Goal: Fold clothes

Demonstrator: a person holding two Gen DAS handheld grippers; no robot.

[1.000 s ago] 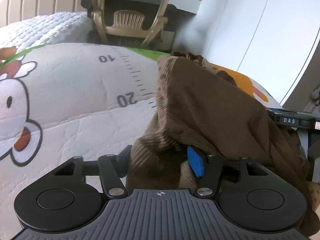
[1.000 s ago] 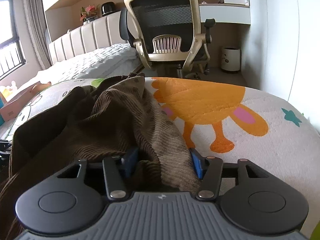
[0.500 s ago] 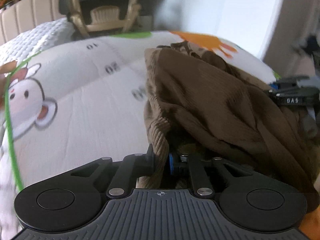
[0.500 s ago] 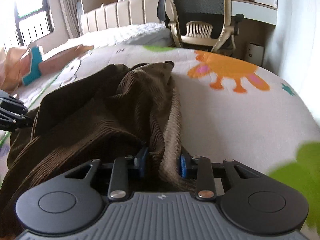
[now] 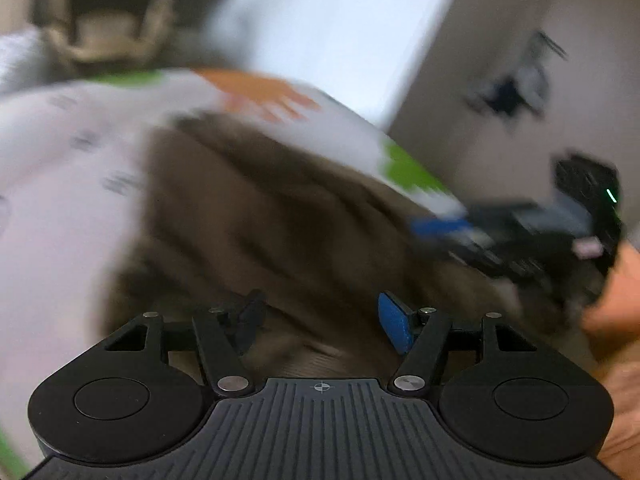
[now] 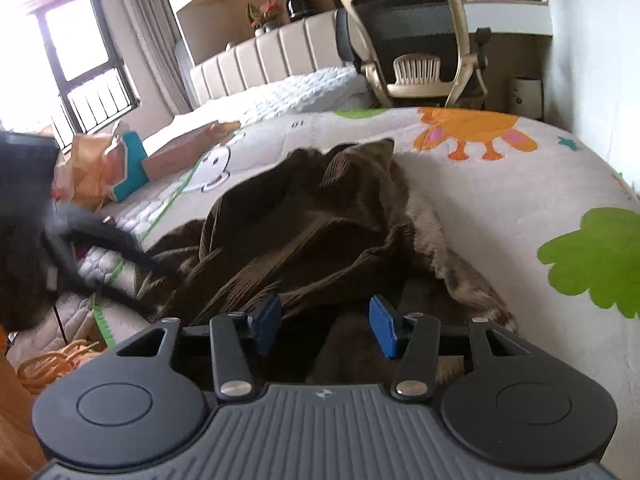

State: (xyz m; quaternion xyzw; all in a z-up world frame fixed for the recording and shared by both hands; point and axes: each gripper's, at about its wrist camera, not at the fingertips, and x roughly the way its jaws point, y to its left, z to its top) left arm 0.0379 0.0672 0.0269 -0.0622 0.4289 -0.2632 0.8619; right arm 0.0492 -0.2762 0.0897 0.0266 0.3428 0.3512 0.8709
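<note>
Claws: left claw (image 5: 322,320) and right claw (image 6: 326,326) just spread, released brown garment (image 6: 320,216).

Left-wrist view of brown garment (image 5: 280,216) motion-blurred

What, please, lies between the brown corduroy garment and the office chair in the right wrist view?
Only bare printed quilt lies between the brown corduroy garment and the office chair, in the right wrist view.
</note>
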